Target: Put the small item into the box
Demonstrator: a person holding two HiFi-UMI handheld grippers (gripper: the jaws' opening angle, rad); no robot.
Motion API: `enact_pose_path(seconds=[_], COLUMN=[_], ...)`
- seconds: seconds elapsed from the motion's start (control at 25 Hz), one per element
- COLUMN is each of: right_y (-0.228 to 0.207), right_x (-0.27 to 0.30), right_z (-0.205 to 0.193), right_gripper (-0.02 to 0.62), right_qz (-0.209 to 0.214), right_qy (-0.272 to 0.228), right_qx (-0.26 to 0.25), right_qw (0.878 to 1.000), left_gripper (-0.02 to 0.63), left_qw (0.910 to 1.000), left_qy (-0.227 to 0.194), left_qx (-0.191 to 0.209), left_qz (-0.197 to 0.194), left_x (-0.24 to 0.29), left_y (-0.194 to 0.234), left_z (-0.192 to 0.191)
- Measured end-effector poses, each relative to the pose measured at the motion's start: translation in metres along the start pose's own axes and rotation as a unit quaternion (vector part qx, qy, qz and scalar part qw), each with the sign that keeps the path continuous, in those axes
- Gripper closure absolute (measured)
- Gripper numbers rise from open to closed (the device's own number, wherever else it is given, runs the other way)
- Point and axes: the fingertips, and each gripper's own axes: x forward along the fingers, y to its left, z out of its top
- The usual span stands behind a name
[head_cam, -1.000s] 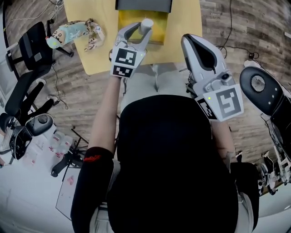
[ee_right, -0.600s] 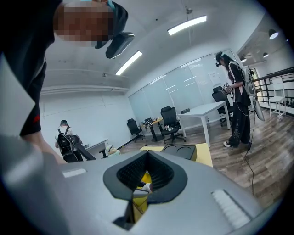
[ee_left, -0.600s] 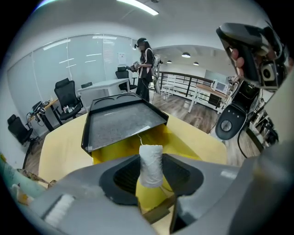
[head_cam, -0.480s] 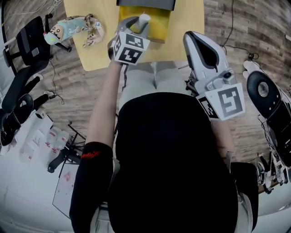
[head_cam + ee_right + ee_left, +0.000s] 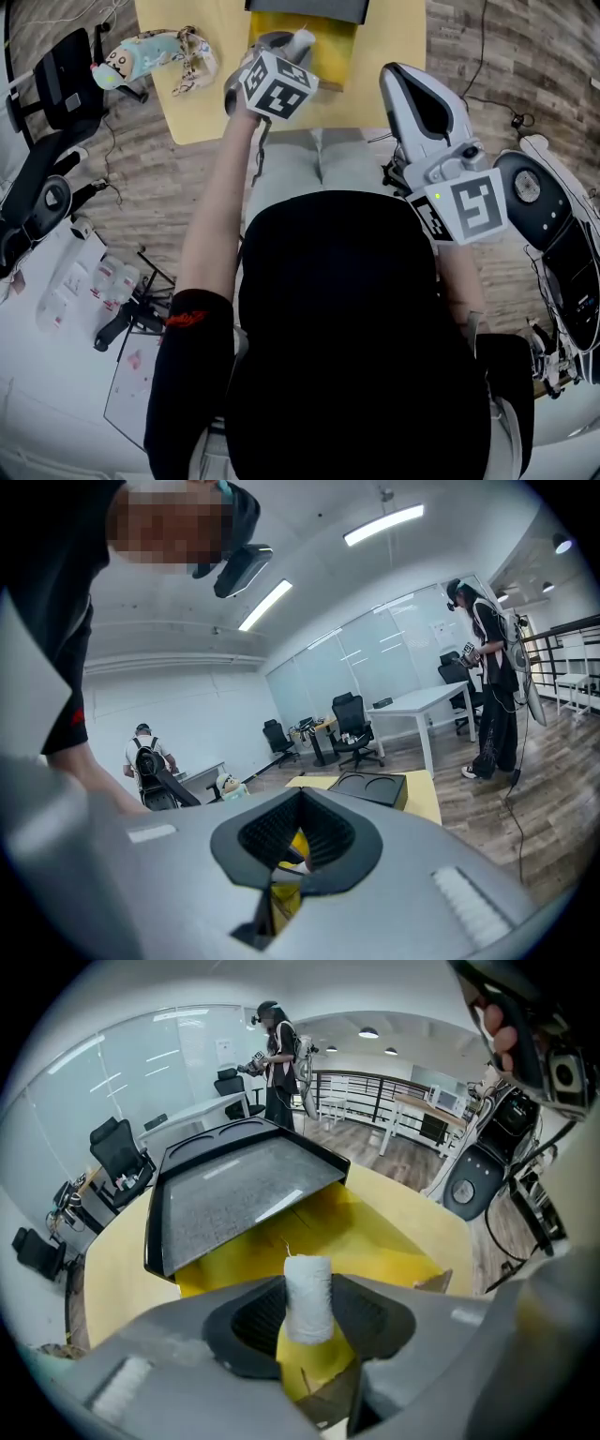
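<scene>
Chair: a black office chair (image 5: 61, 84) stands on the wood floor (image 5: 141, 187), far out to the left of the left gripper (image 5: 284, 49) and off the table.
Toy: a plush toy (image 5: 141, 54) lies on the yellow table (image 5: 197, 112), left of the left gripper and well apart from it.
Left gripper: it points steeply down over the table, with its marker cube turned up toward the head camera. The jaws stand wide, and both dark pads press on the small item.
Small item: a white, roll-shaped cylinder (image 5: 308, 1297) stands upright between the left gripper's pads, its top end poking out past them. It is held over the yellow inside of the box. Whether it is already below the rim cannot be told.
Box: the yellow box (image 5: 384, 1232) is open and lies straight ahead of the left gripper's jaws, just past their tips.
Lid: a black lid (image 5: 234, 1194) stands tilted up at the box's far side, beyond the item as the left gripper looks at it.
Right gripper: the right gripper (image 5: 405, 89) is to the right of the box and apart from it, just off the table's near edge. It points nearly level, with its jaws closed together and nothing between them.
Apparatus: a white-and-black apparatus with a round disc (image 5: 530, 187) stands on the floor to the right of the right gripper.
</scene>
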Motion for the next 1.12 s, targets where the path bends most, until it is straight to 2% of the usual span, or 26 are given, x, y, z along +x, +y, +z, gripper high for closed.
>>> enact_pose_path(seconds=[0.32, 1.12], right_y=[0.0029, 0.0064], right_x=[0.0000, -0.0046], right_z=[-0.0015, -0.0066], right_gripper=[0.594, 0.594], right_qz=[0.005, 0.005], right_qy=[0.004, 0.010], right_qx=[-0.003, -0.010], right_qw=[1.000, 1.000], left_gripper=[0.443, 0.416], left_qw=[0.9999, 0.9998], left_qy=[0.005, -0.016], left_qx=[0.013, -0.001], left_qz=[0.006, -0.009], left_x=[0.0080, 0.0020], left_y=[-0.0026, -0.0028], left_z=[0.0058, 0.0063])
